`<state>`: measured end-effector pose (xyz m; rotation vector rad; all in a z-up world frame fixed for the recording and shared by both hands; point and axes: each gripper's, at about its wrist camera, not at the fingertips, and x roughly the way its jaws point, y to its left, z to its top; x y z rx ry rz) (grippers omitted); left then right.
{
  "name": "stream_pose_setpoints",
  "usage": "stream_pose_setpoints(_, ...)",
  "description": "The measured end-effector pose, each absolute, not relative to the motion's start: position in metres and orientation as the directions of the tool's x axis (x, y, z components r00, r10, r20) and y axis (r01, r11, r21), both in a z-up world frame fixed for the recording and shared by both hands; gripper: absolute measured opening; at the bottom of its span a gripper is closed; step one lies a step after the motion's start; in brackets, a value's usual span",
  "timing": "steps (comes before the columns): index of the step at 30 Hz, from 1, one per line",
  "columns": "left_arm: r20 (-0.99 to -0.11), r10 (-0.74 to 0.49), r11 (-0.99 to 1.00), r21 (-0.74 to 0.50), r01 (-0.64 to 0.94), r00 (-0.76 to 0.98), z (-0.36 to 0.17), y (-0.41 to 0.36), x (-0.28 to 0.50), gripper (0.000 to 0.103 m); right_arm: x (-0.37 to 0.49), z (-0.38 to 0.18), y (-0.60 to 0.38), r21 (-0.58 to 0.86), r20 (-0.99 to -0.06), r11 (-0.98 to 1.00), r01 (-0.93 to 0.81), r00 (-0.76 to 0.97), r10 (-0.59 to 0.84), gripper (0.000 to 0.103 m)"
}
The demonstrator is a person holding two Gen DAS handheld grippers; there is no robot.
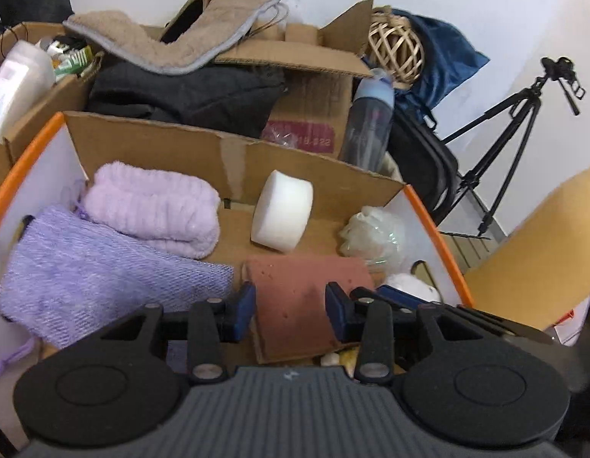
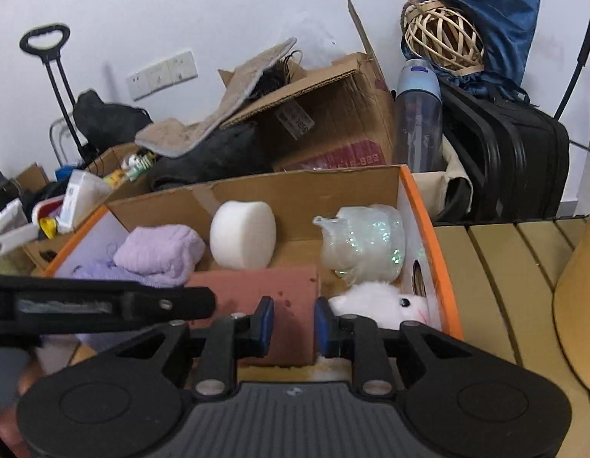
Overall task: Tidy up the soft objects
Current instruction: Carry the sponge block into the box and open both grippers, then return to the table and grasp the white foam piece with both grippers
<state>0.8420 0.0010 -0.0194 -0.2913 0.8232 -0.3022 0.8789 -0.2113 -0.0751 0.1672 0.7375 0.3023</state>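
An orange-rimmed cardboard box (image 1: pixel 233 152) (image 2: pixel 428 221) holds a lilac towel (image 1: pixel 153 210), a purple mesh pouch (image 1: pixel 85 267), a white foam round (image 1: pixel 283 210) (image 2: pixel 243 234), a glittery bath pouf (image 1: pixel 375 236) (image 2: pixel 363 244) and a white plush toy (image 2: pixel 382 301). A brick-red sponge (image 1: pixel 295 290) (image 2: pixel 256 286) lies tilted at the box's near side. My left gripper (image 1: pixel 291 307) is shut on it; the sponge fills the gap between the pads. My right gripper (image 2: pixel 293 320) pinches the sponge's right end, close beside the left one.
Behind the box stand more cardboard boxes (image 2: pixel 333 114) with a tan mat (image 1: pixel 172 38) and a dark garment (image 1: pixel 188 95). A water bottle (image 2: pixel 417 114), a rattan ball (image 2: pixel 443 38), a black suitcase (image 2: pixel 512 160) and a tripod (image 1: pixel 504 152) stand at the right. A slatted wooden surface (image 2: pixel 497 286) lies right of the box.
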Motion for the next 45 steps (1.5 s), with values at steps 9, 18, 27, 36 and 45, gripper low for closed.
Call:
stream_pose_setpoints(9,-0.553,-0.335,0.941,-0.235,0.244,0.763,0.072,0.034,0.735,0.049,0.805,0.01,-0.241,0.279,-0.51,0.917,-0.286,0.765,0.394,0.038)
stream_pose_setpoints(18,-0.425,-0.255,0.96,-0.003,0.281,0.868,0.105,0.043,0.559,0.063,0.65,0.071,-0.275,0.215,-0.416,0.881,-0.422,0.776,0.474,0.057)
stream_pose_setpoints(27,-0.347,-0.195,0.98,-0.032,0.197,0.917,0.07,0.072,0.396,0.072,0.488,0.057,-0.281,0.125,-0.35,0.877,-0.464,0.807,0.476,0.06)
stream_pose_setpoints(36,-0.405,-0.116,0.992,-0.095,0.085,0.907,0.029,0.094,0.328,0.082,0.389,0.01,-0.271,0.148,-0.397,0.881,-0.449,0.789,0.468,0.069)
stream_pose_setpoints(45,-0.359,0.011,0.999,-0.039,-0.026,0.933,0.019,0.108,0.354,0.087,0.422,-0.017,-0.208,0.086,-0.415,0.882,-0.464,0.788,0.455,0.085)
